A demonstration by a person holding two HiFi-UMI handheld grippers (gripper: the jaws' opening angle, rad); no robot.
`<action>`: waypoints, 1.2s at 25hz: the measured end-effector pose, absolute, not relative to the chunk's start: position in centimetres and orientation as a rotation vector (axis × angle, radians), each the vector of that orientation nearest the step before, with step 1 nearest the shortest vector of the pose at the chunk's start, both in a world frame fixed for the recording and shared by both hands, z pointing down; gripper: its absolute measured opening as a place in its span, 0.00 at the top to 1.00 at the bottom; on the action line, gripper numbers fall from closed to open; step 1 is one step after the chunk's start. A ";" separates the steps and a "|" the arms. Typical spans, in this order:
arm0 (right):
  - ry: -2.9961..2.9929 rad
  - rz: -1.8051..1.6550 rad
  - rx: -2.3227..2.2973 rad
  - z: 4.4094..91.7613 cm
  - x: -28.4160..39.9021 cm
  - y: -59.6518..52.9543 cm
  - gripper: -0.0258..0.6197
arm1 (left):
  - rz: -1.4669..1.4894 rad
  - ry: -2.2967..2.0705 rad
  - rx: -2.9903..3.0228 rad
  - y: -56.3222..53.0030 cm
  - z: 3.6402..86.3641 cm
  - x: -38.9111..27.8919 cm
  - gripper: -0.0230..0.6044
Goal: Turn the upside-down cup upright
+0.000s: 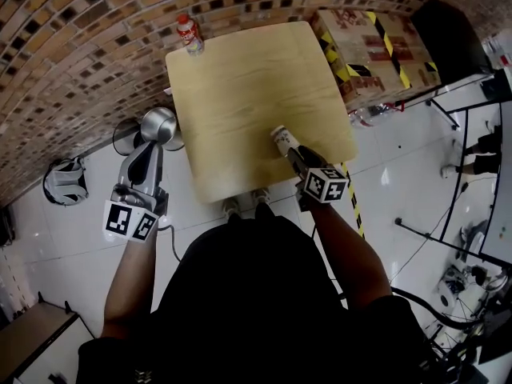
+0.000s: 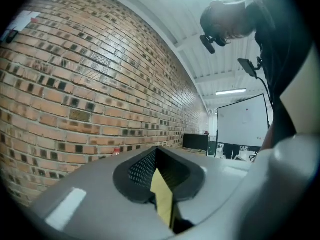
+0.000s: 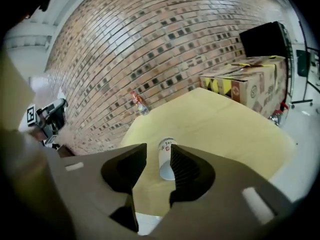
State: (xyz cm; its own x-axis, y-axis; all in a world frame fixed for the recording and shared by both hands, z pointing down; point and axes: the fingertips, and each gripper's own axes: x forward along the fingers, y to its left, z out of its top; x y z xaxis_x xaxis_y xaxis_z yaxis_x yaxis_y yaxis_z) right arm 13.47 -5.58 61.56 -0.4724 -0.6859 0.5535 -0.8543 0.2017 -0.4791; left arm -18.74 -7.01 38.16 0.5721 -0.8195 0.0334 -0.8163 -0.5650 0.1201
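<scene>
A white paper cup (image 1: 282, 140) (image 3: 166, 160) rests tilted near the front edge of the light wooden table (image 1: 240, 78), its pale open end toward my right gripper. My right gripper (image 1: 296, 155) (image 3: 159, 153) points down at it with the cup between its dark jaws. The cup sits against the right-hand jaw, while a strip of tabletop shows between the cup and the other jaw. My left gripper (image 1: 158, 125) (image 2: 157, 156) hangs off the table's left side, held level toward the brick wall, its jaws together with nothing in them.
A red-capped bottle (image 1: 190, 34) (image 3: 138, 103) stands at the table's far left corner. A cardboard box with black-yellow tape (image 1: 368, 42) (image 3: 250, 84) sits past the table's right side. A round fan (image 1: 128, 138) and a grey object (image 1: 66, 180) lie on the floor at left.
</scene>
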 end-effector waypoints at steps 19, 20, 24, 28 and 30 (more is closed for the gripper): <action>-1.876 1.476 1.712 65.3 17.1 -8.9 0.69 | -0.018 -1.513 2.637 -6.0 37.4 -21.4 0.96; -1.874 1.513 1.704 65.5 17.2 -9.2 0.68 | -0.018 -1.512 2.638 -6.0 37.4 -21.1 0.96; -1.862 1.573 1.653 66.5 17.0 -10.9 0.69 | 0.000 -1.514 2.641 -6.0 37.3 -20.9 0.96; -1.848 1.503 1.631 66.9 17.1 -12.3 0.88 | 0.023 -1.541 2.629 -6.1 37.1 -21.5 0.96; -1.863 1.415 1.614 66.7 17.1 -12.8 0.89 | 0.034 -1.557 2.621 -6.1 37.1 -21.9 0.96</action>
State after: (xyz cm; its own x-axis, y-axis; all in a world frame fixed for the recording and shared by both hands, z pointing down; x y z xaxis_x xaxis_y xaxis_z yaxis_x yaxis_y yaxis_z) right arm 17.07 -12.80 66.74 -0.3253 -0.5809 0.7461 -0.8747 -0.1151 -0.4709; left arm -21.86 -6.13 37.05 0.4796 -0.8750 0.0661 -0.8770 -0.4755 0.0683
